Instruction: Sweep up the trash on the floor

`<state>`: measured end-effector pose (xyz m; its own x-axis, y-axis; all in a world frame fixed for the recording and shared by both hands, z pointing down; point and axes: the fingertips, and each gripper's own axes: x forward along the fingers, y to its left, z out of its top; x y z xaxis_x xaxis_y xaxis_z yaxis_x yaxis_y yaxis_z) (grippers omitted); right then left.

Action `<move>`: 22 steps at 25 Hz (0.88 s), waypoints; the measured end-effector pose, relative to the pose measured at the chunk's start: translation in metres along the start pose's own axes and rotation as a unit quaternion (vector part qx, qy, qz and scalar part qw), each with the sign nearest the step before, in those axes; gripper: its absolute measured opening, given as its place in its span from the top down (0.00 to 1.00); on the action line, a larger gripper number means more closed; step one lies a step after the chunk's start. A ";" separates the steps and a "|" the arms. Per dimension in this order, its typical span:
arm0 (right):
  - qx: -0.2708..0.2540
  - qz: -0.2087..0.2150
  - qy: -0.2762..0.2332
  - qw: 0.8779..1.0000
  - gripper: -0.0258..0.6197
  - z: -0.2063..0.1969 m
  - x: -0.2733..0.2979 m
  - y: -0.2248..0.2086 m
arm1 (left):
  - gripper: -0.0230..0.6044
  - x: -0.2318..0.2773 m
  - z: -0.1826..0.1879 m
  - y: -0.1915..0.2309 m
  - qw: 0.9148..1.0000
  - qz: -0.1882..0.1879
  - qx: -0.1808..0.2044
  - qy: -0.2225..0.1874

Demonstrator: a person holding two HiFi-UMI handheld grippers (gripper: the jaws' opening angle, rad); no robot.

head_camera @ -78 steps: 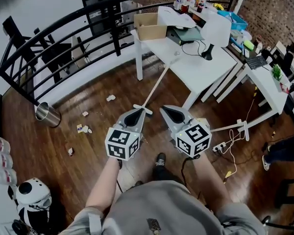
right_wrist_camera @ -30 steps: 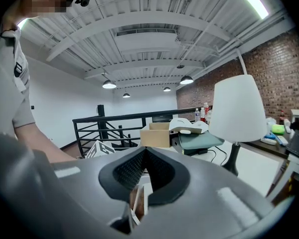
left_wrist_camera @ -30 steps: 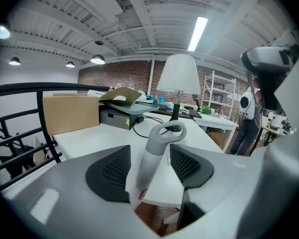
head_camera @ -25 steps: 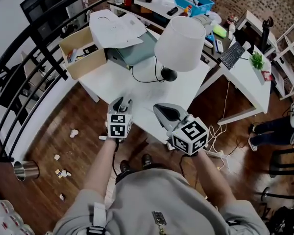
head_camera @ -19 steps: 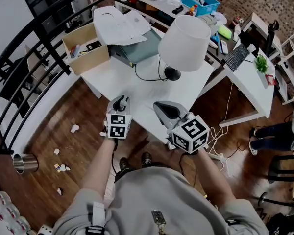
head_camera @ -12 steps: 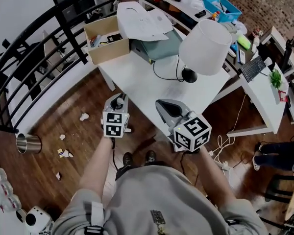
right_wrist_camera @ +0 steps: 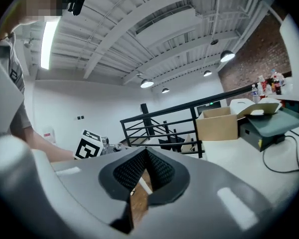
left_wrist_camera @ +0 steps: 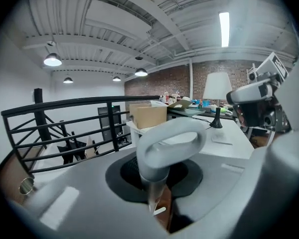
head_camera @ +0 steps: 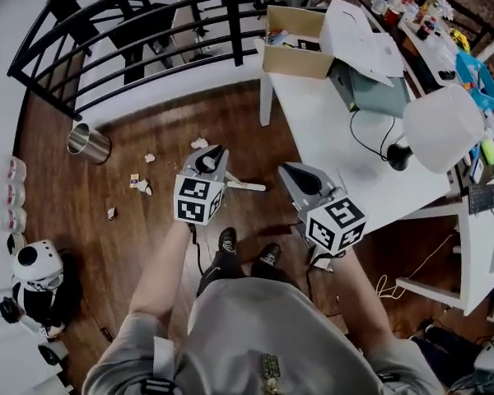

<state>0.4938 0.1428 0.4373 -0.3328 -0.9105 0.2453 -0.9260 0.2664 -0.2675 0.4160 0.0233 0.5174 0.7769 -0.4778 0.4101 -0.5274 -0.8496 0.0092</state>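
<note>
Barely started tbh; trash point(head_camera: 140, 185) lying loose on floor point(head_camera: 74, 229) near bin point(head_camera: 88, 143), none gathered yet; left gripper point(head_camera: 207, 160) clamped on broom point(left_wrist_camera: 169, 141) loop; right gripper point(head_camera: 301, 176) pinched closed, looks empty; whole sweep left, probably.

In the left gripper view, only the looped top of the handle point(left_wrist_camera: 170, 142) is seen between the jaws of the left gripper point(left_wrist_camera: 159, 176) — its shaft is hidden beneath them. In the head view, the scraps point(head_camera: 140, 185) at that gripper's nine o'clock are too small to be identified, and the bottles point(head_camera: 0, 194) are cut off by the left edge.
</note>
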 end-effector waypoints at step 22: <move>-0.069 0.172 0.074 0.980 0.96 -0.041 0.188 0.285 | 0.89 -0.320 -0.099 0.223 0.983 0.168 -0.069 -0.023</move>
<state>0.1604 0.0608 0.4455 -0.6426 -0.7061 0.2975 -0.7660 0.5994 -0.2321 0.0158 0.0089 0.4788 0.5642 -0.7383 0.3697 -0.7958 -0.6056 0.0051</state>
